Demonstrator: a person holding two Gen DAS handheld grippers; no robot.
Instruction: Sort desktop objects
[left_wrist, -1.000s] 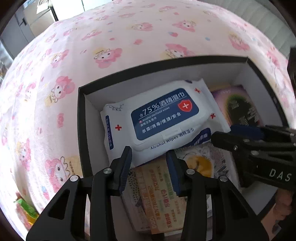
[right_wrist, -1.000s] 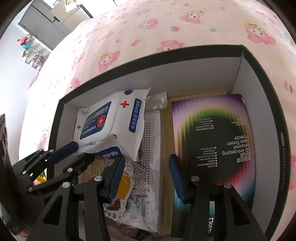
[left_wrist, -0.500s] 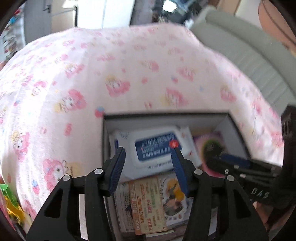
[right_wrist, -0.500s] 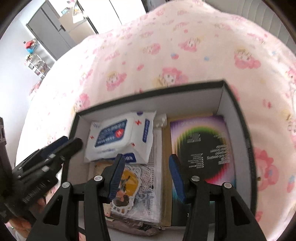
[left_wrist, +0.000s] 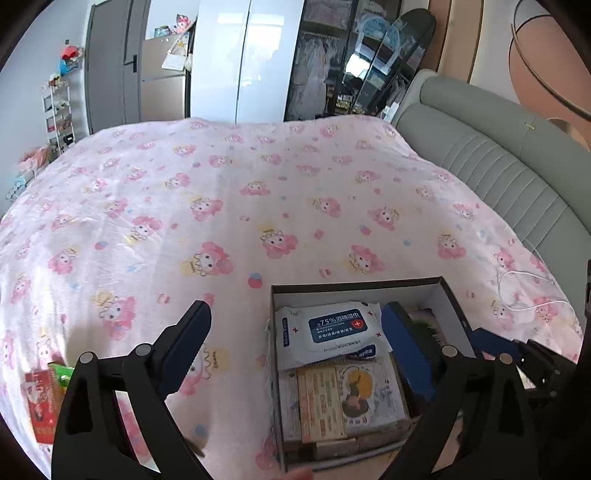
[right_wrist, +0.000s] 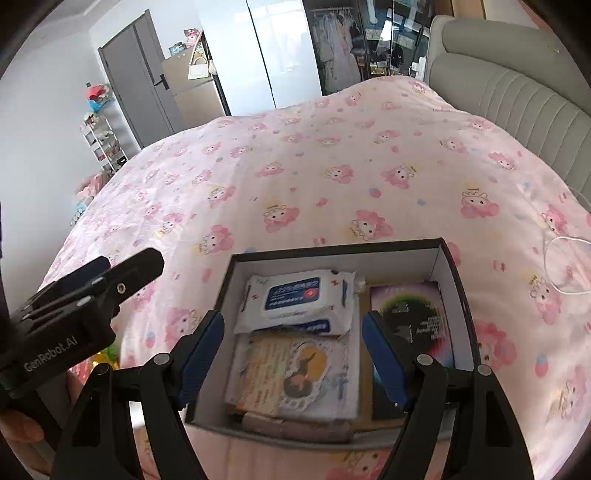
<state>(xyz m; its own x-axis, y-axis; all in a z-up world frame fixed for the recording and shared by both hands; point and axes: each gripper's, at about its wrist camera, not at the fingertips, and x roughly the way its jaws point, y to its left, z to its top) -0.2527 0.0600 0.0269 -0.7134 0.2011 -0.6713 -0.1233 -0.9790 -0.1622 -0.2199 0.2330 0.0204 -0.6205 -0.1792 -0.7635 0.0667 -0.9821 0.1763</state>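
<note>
A black box (right_wrist: 332, 252) with white inner walls sits on the pink patterned bedspread; it also shows in the left wrist view (left_wrist: 354, 285). Inside lie a pack of alcohol wipes (right_wrist: 295, 301), a screen protector package (right_wrist: 410, 317), an orange card (right_wrist: 260, 373) and a sticker sheet (right_wrist: 317, 373). The wipes (left_wrist: 332, 332) show in the left wrist view too. My left gripper (left_wrist: 295, 347) is open and empty, raised above the box's left edge. My right gripper (right_wrist: 293, 354) is open and empty, raised above the box's near half.
Red and green packets (left_wrist: 46, 398) lie on the bedspread at the far left. A white cable (right_wrist: 565, 266) lies at the right. A grey padded headboard (left_wrist: 498, 166) runs along the right. Wardrobes and a door stand beyond the bed.
Both grippers have risen and pulled back from inside the box, so the whole box and bed now show. Both have opened wider. The box contents have not moved.
</note>
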